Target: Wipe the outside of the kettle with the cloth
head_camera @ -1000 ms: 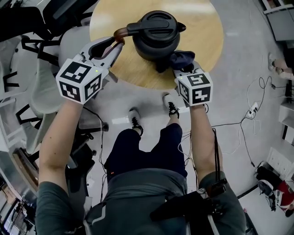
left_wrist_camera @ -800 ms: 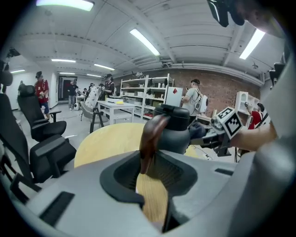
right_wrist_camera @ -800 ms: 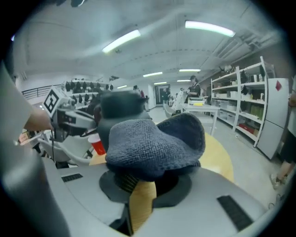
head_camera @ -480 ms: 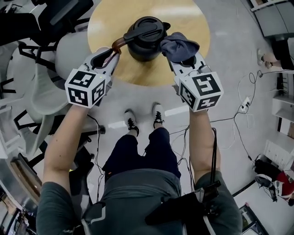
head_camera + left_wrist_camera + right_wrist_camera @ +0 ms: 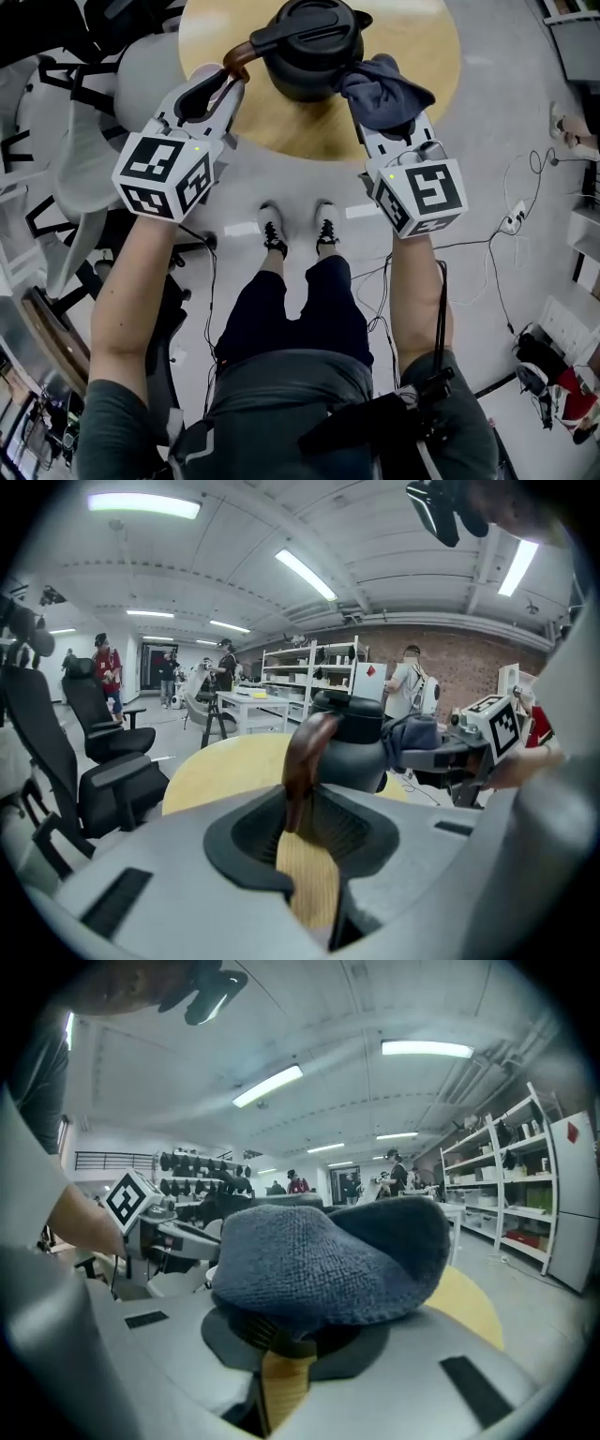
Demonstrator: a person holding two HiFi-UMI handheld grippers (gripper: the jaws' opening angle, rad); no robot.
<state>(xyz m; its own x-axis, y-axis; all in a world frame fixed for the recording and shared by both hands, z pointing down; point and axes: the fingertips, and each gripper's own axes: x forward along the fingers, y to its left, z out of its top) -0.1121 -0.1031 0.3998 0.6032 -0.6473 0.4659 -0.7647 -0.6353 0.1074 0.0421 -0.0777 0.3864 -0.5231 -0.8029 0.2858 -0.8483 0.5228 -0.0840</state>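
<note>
Left gripper [image 5: 223, 82]: fingers have just been closing, gripping brown handle [image 5: 302, 761] of dark kettle [image 5: 309, 61].
Right gripper [image 5: 381, 116]: fingers clamped on grey-blue knitted cloth [image 5: 386, 86], against kettle.

Round table [image 5: 422, 56], pale wood top, is being viewed from above in the head view. A dark kettle [image 5: 309, 56] is being carried on it, upright, lid on, near the table's near edge. The grey floor [image 5: 487, 169] is being crossed by loose cables [image 5: 492, 281] at right, a white power strip [image 5: 514, 223] lying among them. Two dark shoes [image 5: 274, 236] are being planted on it just beside the table.
</note>
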